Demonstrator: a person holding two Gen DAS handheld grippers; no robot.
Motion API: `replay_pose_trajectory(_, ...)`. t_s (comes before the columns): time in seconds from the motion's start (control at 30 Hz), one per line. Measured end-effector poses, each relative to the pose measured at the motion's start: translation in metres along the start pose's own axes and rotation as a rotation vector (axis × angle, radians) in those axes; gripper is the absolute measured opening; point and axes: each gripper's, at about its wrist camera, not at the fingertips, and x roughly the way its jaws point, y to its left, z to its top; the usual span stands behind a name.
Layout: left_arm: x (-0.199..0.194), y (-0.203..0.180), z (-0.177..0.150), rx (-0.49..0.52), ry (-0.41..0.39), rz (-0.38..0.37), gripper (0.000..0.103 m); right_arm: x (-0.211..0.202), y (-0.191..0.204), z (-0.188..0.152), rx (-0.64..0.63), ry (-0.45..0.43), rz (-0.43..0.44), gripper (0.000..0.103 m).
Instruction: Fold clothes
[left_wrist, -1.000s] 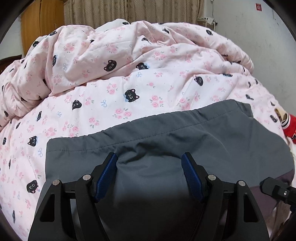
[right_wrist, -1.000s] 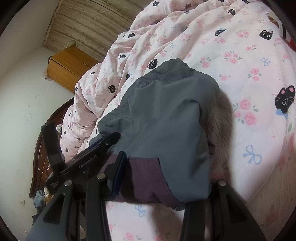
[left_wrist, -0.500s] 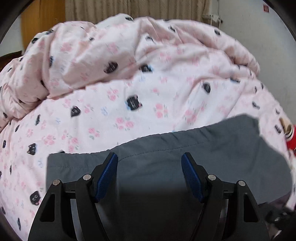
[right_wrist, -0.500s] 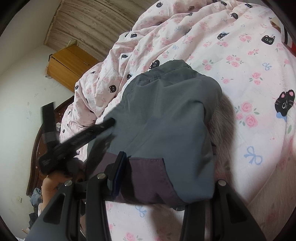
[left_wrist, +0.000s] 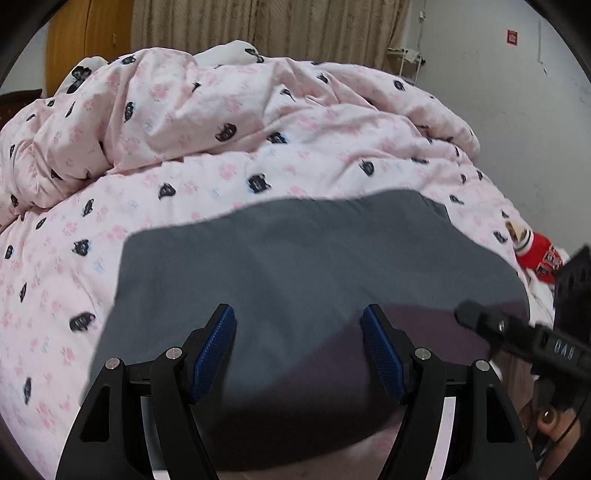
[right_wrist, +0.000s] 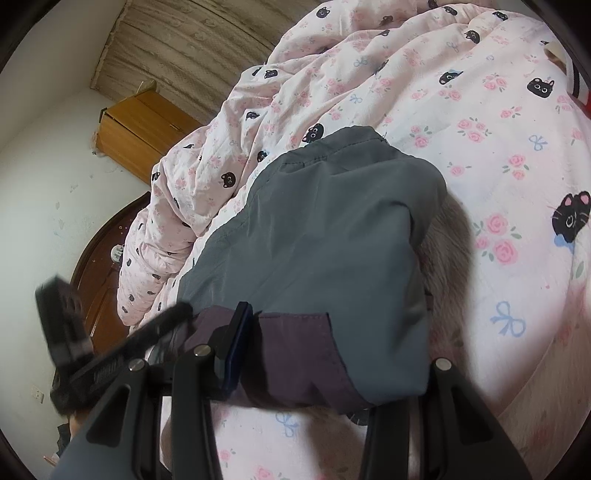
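two claws frame the near edge of a folded grey garment (left_wrist: 314, 266) lying on a bed. the left claw (left_wrist: 298, 332) is released, its blue-padded fingers (left_wrist: 216, 347) spread wide just above the cloth with nothing between them. the right claw (right_wrist: 332, 332) is also spread: one blue-edged finger (right_wrist: 238, 343) stands against the garment's dark purple panel (right_wrist: 295, 354), while the other finger is hidden under the grey fabric, so whether it pinches anything i cannot tell. the garment's hem lies farther off, creased and stitched. beneath and beyond it spreads a pink duvet (left_wrist: 258, 147) printed with black cats and roses, bunched high at the back. a red-dressed soft toy (left_wrist: 532, 247) lies near the garment's right side. farthest are beige curtains (left_wrist: 266, 26) and a wooden wardrobe (right_wrist: 144, 129).
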Motion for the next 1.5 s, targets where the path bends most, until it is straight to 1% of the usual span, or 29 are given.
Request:
replay_pose_trajectory(0.07,0.008,-0.006,-0.006,0.029,-0.002,0.026,0.067,0.000,0.000,0.000,-0.001,0.000,-0.002,0.043)
replay_pose_trajectory(0.1,0.011,-0.007,-0.008,0.033,0.000,0.028,0.067,0.000,0.001,0.000,-0.003,0.000,-0.004,0.043)
replay_pose_trajectory(0.2,0.020,-0.002,-0.012,-0.002,0.013,0.004,0.068,0.000,0.002,-0.001,-0.015,-0.001,-0.010,0.043)
replay_pose_trajectory(0.3,0.022,0.002,-0.015,-0.022,0.006,-0.015,0.069,-0.001,0.008,0.000,-0.048,-0.010,-0.019,0.043)
replay_pose_trajectory(0.43,0.022,-0.001,-0.020,-0.010,-0.024,0.000,0.069,-0.004,0.018,0.000,-0.100,-0.019,-0.032,0.043)
replay_pose_trajectory(0.67,0.022,-0.001,-0.021,-0.007,-0.036,0.006,0.069,-0.010,0.051,0.004,-0.247,-0.003,-0.111,0.036)
replay_pose_trajectory(0.8,0.023,-0.001,-0.022,-0.004,-0.035,0.012,0.069,-0.011,0.069,0.004,-0.313,0.006,-0.151,0.034)
replay_pose_trajectory(1.07,0.023,0.000,-0.022,-0.012,-0.039,0.007,0.069,-0.006,0.092,0.005,-0.377,0.044,-0.214,0.032)
replay_pose_trajectory(1.3,0.021,0.002,-0.024,-0.027,-0.059,0.001,0.069,0.003,0.121,0.002,-0.470,0.074,-0.277,0.032)
replay_pose_trajectory(1.5,0.019,0.009,-0.024,-0.057,-0.071,-0.029,0.069,0.008,0.139,0.000,-0.525,0.088,-0.310,0.032)
